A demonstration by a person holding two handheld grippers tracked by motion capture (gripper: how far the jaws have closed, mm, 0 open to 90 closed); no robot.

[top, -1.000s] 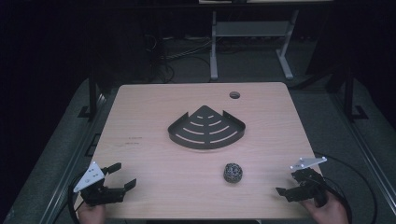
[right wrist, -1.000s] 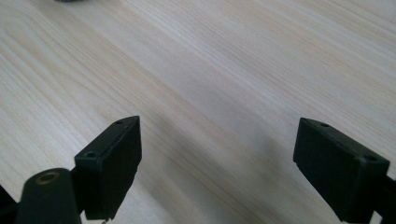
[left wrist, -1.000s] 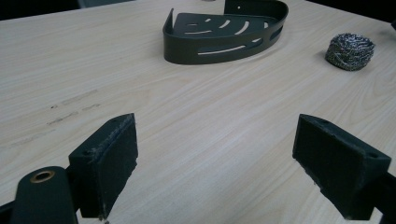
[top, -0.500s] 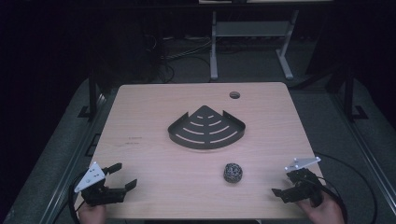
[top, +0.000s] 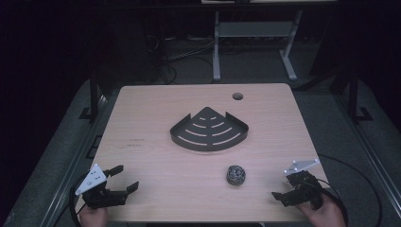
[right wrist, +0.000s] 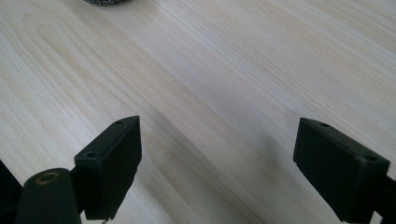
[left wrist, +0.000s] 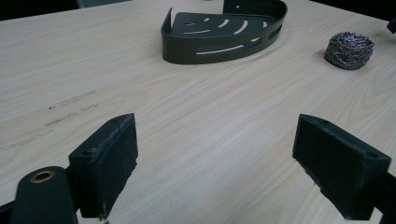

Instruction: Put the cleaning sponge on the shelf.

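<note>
A black slotted corner basket (top: 209,130) lies at the middle of the wooden table (top: 156,109). Nearer and to its right sits a steel-wool ball (top: 235,175). At the front left corner my left gripper (top: 126,177) is open, its jaws pointing right and away. From the left gripper view, its gripper (left wrist: 224,158) has bare wood between the pads, with the basket (left wrist: 224,32) and ball (left wrist: 349,49) far ahead. My right gripper (top: 283,187) is open at the front right, pointing left, to the right of the ball. The right gripper view (right wrist: 224,158) catches the ball's edge (right wrist: 102,2) at the top.
A round cable hole (top: 237,96) is in the table's far right part. Behind the table stand a white desk frame (top: 216,47) and floor cables (top: 184,54). Faint pencil marks (top: 134,143) lie on the wood at the left.
My right gripper has shifted a little to the left, toward the steel-wool ball. The left gripper, basket and ball have stayed put.
</note>
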